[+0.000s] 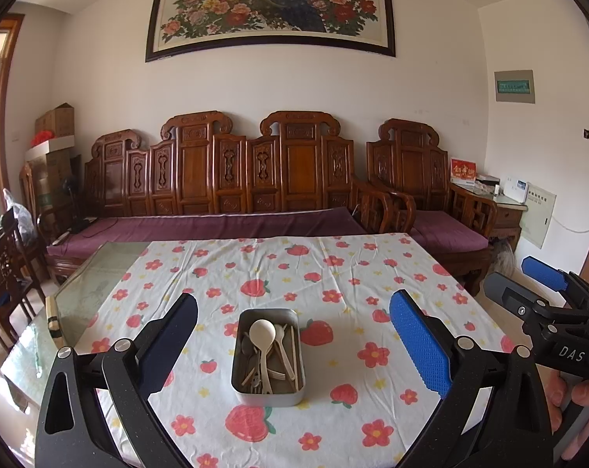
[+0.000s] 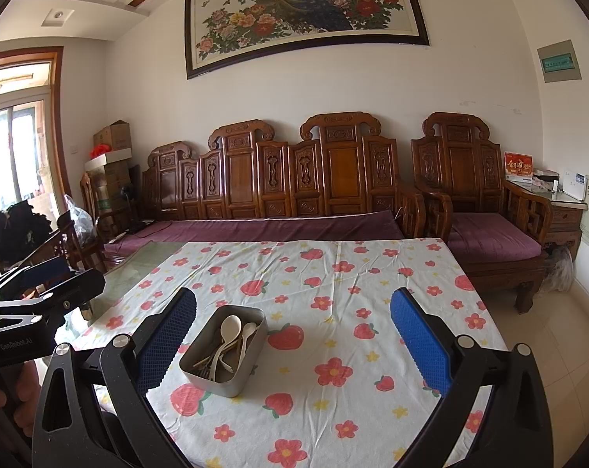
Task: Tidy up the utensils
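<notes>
A grey metal box (image 1: 243, 355) stands on the flowered tablecloth, holding a cream ladle (image 1: 261, 331), cream forks and spoons and some metal utensils. My left gripper (image 1: 293, 345) is open and empty, held above the table with the box between its fingers in view. My right gripper (image 2: 293, 341) is open and empty; the box (image 2: 247, 366) sits toward its left finger. The right gripper also shows at the right edge of the left wrist view (image 1: 544, 292).
The tablecloth (image 1: 333, 273) covers a glass-topped table (image 1: 99, 269) whose left part is bare. A carved wooden sofa (image 1: 224, 179) with purple cushions stands behind the table, an armchair (image 1: 431, 195) to its right. Boxes are stacked at the back left.
</notes>
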`<state>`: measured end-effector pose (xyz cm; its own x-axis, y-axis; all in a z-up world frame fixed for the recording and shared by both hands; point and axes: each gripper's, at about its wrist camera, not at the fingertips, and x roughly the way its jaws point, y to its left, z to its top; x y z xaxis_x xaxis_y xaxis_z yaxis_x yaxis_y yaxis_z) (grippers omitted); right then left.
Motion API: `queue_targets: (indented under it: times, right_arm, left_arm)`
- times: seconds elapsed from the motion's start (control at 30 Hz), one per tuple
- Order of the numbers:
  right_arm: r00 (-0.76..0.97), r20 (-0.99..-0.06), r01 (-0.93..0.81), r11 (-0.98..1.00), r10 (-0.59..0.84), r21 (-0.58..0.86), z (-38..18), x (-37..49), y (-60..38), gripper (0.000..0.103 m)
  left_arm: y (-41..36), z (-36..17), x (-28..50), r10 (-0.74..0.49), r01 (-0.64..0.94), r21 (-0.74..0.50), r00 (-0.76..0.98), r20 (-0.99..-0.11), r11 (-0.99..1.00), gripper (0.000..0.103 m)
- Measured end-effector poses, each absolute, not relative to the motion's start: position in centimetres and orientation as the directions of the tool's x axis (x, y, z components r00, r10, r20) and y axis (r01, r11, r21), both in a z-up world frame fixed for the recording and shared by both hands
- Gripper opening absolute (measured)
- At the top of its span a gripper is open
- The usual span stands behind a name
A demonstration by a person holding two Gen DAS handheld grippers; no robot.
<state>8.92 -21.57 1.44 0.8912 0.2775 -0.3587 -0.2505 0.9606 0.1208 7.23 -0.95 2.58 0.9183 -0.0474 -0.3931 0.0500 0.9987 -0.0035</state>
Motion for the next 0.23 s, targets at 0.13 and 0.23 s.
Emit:
queue_targets:
  times: [0.13, 0.23]
  right_arm:
    - [0.891, -0.360, -0.250, 0.961, 0.277, 0.119, 1.49, 9.02, -21.63, 0.100]
    - [0.892, -0.358, -0.250, 0.961, 0.276, 0.117, 1.54, 9.01, -21.64, 0.100]
  left_arm:
    - [-0.95, 2.56, 7.22, -0.044, 0.047, -0.002, 0.920, -0.390, 0.999, 0.095]
    - [-0.96, 2.45, 7.03, -0.046, 0.049, -0.002, 0.921, -0.388, 0.999, 0.095]
